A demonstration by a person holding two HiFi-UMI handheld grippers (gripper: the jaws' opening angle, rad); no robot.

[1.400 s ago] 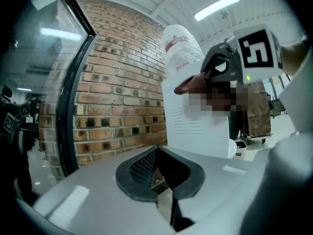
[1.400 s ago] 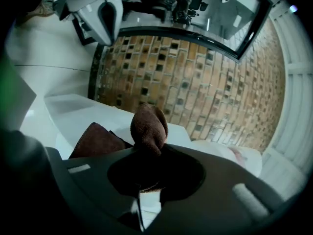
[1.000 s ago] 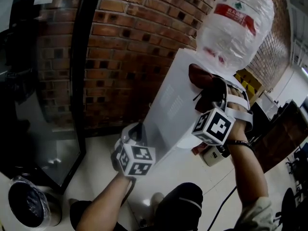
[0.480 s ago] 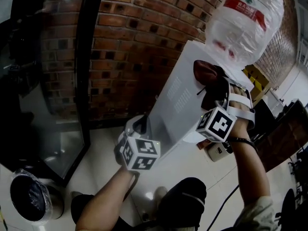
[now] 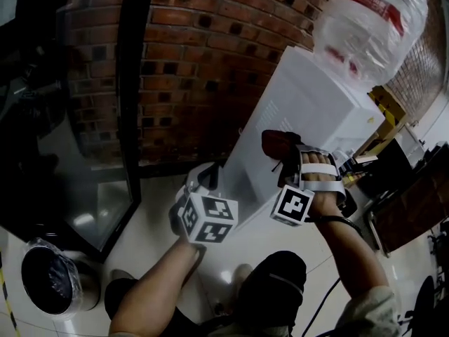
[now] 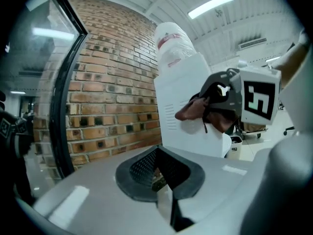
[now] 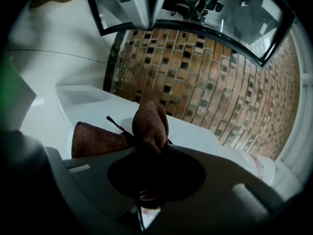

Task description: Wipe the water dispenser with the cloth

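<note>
The white water dispenser (image 5: 309, 97) stands against the brick wall with a clear bottle (image 5: 372, 20) on top. My right gripper (image 5: 287, 159) is shut on a brown cloth (image 5: 277, 144) and holds it against the dispenser's side panel, about halfway down. In the right gripper view the cloth (image 7: 149, 124) bulges out of the right gripper (image 7: 149, 151) onto the white panel (image 7: 98, 106). My left gripper (image 5: 203, 175) hangs lower left by the dispenser's corner, shut and empty. The left gripper view shows the left gripper (image 6: 159, 168), the cloth (image 6: 193, 109) and the dispenser (image 6: 183, 82).
A brick wall (image 5: 203, 62) runs behind the dispenser. A glass door in a black frame (image 5: 130, 118) stands at the left. A bin with a black liner (image 5: 49, 286) sits at the lower left. Dark furniture (image 5: 414, 202) and yellow boxes (image 5: 389, 104) are at the right.
My right gripper has slid down the dispenser's side with the cloth, from near the top edge to mid-height. The left gripper has stayed about where it was.
</note>
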